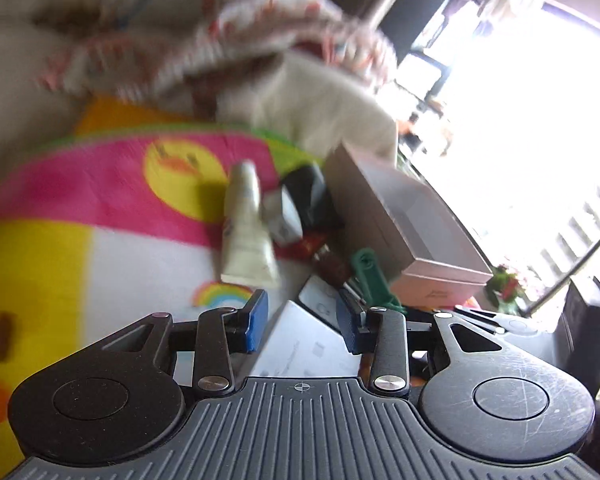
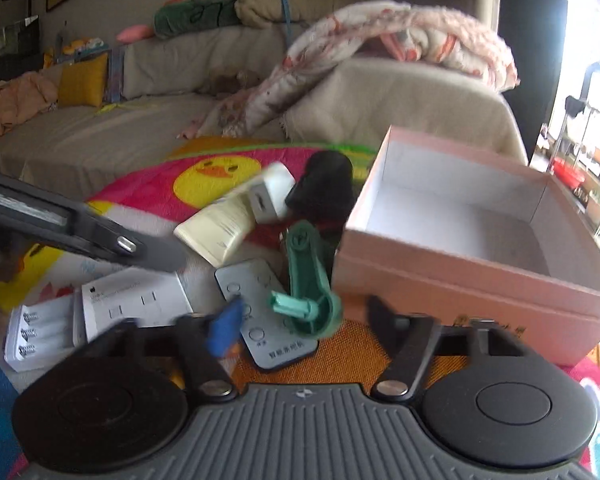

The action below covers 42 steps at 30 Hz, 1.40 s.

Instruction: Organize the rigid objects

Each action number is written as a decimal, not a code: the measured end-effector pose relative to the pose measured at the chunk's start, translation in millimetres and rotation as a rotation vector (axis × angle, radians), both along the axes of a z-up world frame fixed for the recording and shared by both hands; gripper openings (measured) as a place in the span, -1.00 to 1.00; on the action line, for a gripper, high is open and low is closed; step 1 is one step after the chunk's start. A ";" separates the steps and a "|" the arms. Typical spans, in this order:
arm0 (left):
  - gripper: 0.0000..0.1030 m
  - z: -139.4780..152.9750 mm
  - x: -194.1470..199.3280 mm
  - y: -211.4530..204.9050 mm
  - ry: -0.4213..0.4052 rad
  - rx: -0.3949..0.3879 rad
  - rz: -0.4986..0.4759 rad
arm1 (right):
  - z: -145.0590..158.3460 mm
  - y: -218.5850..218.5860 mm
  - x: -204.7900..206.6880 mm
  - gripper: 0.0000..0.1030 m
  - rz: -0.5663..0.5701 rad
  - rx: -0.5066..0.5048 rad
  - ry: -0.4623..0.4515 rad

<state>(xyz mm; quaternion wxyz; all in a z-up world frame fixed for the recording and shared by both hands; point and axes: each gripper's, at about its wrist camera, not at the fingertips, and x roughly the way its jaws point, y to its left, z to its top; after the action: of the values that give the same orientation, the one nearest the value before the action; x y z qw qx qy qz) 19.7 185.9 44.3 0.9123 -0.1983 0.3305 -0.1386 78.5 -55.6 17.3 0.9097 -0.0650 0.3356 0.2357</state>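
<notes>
An open pink box (image 2: 472,284) stands on a colourful duck mat (image 2: 148,188), with nothing inside. To its left lie a green plastic handle (image 2: 306,264), a grey remote (image 2: 278,352), a cream tube (image 2: 216,228), a white charger plug (image 2: 270,192) and a black object (image 2: 324,184). My right gripper (image 2: 300,318) hangs blurred over the handle and remote; its pads stand apart from the handle. In the left wrist view my left gripper (image 1: 302,320) is open above a white flat box (image 1: 304,352), with the tube (image 1: 248,236) and the pink box (image 1: 416,220) ahead.
A white battery pack (image 2: 40,328) lies at the left beside the white flat box (image 2: 132,296). A dark part of the left tool (image 2: 80,224) crosses above them. A beige sofa (image 2: 100,140) with a flowered blanket (image 2: 380,36) runs behind the mat.
</notes>
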 end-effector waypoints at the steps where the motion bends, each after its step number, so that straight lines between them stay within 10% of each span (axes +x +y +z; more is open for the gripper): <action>1: -0.20 5.1 -12.8 0.2 -0.022 0.048 0.015 | 1.4 -7.1 1.1 -0.52 -0.006 0.025 0.021; 5: -0.20 -3.7 -52.2 4.0 0.002 0.158 0.022 | 3.3 -41.0 -6.0 -0.76 -0.014 0.045 0.042; 12: -0.19 -29.3 -71.2 -23.4 -0.019 0.068 -0.051 | 15.0 -91.9 -36.6 -0.73 -0.038 0.019 -0.004; 14: -0.17 -29.9 -66.4 -45.8 -0.027 0.102 -0.102 | 23.5 -92.2 -44.1 -0.47 0.004 0.048 -0.006; 16: -0.17 -27.4 -68.1 -67.8 -0.045 0.192 -0.151 | 29.1 -83.2 -54.9 0.30 0.070 0.068 -0.021; 18: -0.17 -25.4 -73.9 -81.1 -0.049 0.227 -0.213 | 31.7 -64.6 -62.8 0.45 0.135 0.069 -0.042; 26: -0.17 3.8 -118.6 -53.5 -0.115 0.255 -0.146 | 17.2 -1.6 -42.7 0.40 0.219 0.107 0.089; 29: -0.17 -3.4 -121.8 -33.8 -0.078 0.258 -0.088 | 7.6 -2.1 -41.0 -0.25 0.220 0.073 0.141; 38: -0.12 -24.0 -109.6 -75.4 -0.032 0.180 -0.213 | 1.7 -101.2 -65.0 -0.26 -0.023 -0.029 0.021; 42: -0.08 -34.0 -91.9 -125.2 -0.025 0.165 -0.287 | -4.0 -138.7 -62.6 0.18 -0.161 -0.021 -0.004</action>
<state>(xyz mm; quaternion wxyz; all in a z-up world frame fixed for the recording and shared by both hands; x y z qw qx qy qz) -72.2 60.7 10.3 0.9003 -0.0717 0.3544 -0.2423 15.9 -194.3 13.3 0.9257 -0.0479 0.3402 0.1581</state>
